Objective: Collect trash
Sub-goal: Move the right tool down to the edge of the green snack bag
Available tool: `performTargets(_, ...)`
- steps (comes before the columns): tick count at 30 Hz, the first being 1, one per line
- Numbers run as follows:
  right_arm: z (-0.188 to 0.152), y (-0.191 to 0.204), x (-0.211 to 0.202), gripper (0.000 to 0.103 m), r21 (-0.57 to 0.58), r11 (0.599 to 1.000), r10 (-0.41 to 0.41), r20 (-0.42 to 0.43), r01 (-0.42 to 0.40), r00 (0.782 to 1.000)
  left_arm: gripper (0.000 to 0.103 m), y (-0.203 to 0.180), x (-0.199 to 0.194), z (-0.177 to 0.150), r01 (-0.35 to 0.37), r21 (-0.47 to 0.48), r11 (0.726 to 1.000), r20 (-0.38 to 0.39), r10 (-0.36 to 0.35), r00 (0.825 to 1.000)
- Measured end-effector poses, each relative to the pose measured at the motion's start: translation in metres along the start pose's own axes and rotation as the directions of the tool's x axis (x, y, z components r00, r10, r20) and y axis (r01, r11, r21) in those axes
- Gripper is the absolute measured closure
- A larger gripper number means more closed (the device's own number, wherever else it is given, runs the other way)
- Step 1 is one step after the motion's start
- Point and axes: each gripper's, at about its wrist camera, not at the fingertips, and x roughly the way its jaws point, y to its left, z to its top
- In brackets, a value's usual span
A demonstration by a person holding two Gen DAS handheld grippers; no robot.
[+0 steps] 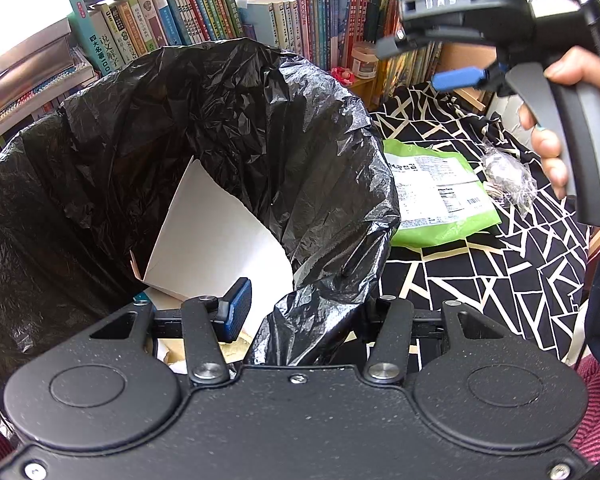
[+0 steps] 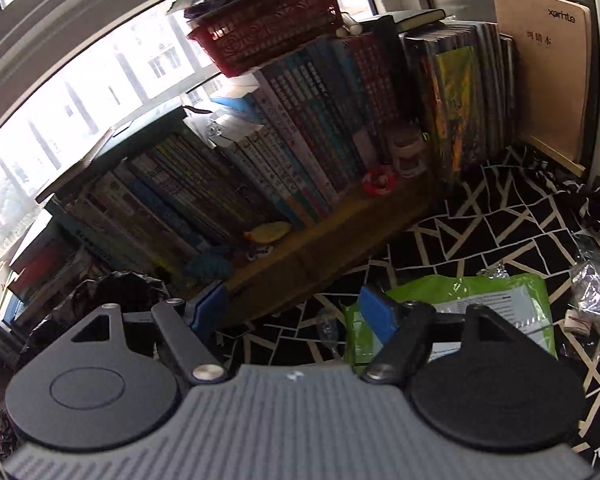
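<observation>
Left wrist view: looking down over the left claw [image 1: 300,312] into one bin lined with a black trash bag [image 1: 228,120]. Bag rim caught between the claw's fingers: left blue pad [image 1: 238,308] inside the bag's mouth, right finger hidden behind the bunched plastic, so pinching the bag's near rim. Inside the bag, one white cardboard box [image 1: 216,240], tilted, its long edge running from lower left up toward the far rim. Some pale scraps low beneath it, too hidden to name.

To the right of the bag, on a desk under a black cloth with pale crack lines [image 1: 480,280]: one green snack packet [image 1: 440,192], lying flat, label up, long axis running left to right, its left end tucked behind the bag's rim. Just beside its far right corner, one crumpled clear wrapper [image 1: 508,176]. So two pieces of trash out on the cloth, one in the bag.

Above the packet, the right claw [image 1: 420,62], held in a hand [image 1: 552,128], fingers spread, nothing between them.

Right wrist view: right claw [image 2: 292,308] spread wide and empty, hanging above the cloth near the packet's [image 2: 460,300] left end. Clear wrapper [image 2: 592,280] at far right. Rows of books [image 2: 300,140] behind, one red basket [image 2: 268,28] on top.
</observation>
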Motion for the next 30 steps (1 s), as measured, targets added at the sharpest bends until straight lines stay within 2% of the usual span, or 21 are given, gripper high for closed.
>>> performTargets(7, 0.01, -0.041, 0.001, 0.021, 0.039, 0.987, -0.158, 0.014, 0.158, 0.987, 0.054, -0.001, 0.0, 0.0, 0.0, -0.006, 1.0, -0.002, 0.0, 1.0)
performTargets(10, 0.014, -0.063, 0.007, 0.017, 0.041, 0.978, -0.205, -0.036, 0.207, 0.978, 0.054, -0.001, 0.0, 0.0, 0.002, -0.006, 1.0, -0.003, -0.002, 1.0)
performTargets(12, 0.013, -0.075, 0.016, 0.008, 0.032, 0.964, -0.26, -0.088, 0.264, 0.962, 0.054, -0.001, 0.0, 0.0, 0.002, -0.006, 1.0, -0.003, -0.002, 1.0)
performTargets(14, 0.007, -0.09, 0.028, 0.002, 0.046, 0.941, -0.328, -0.136, 0.337, 0.935, 0.054, -0.001, 0.0, 0.0, 0.002, -0.007, 1.0, -0.003, -0.002, 1.0)
performTargets(18, -0.01, -0.115, 0.053, 0.001, 0.027, 0.908, -0.404, -0.212, 0.419, 0.89, 0.054, 0.0, 0.0, 0.0, 0.006, -0.009, 1.0, -0.004, -0.006, 1.0)
performTargets(19, -0.015, -0.12, 0.06, 0.001, 0.012, 0.905, -0.414, -0.213, 0.426, 0.885, 0.054, 0.0, 0.0, 0.0, 0.008, -0.01, 1.0, -0.004, -0.008, 1.0)
performTargets(23, -0.031, -0.14, 0.079, 0.0, -0.004, 0.909, -0.407, -0.217, 0.416, 0.887, 0.054, 0.002, 0.0, -0.001, 0.012, -0.013, 1.0, -0.005, -0.013, 1.0)
performTargets(30, -0.055, -0.18, 0.096, 0.0, 0.148, 0.9, -0.368, -0.247, 0.411, 0.896, 0.053, 0.002, 0.0, -0.001, 0.013, -0.013, 1.0, -0.005, -0.013, 1.0)
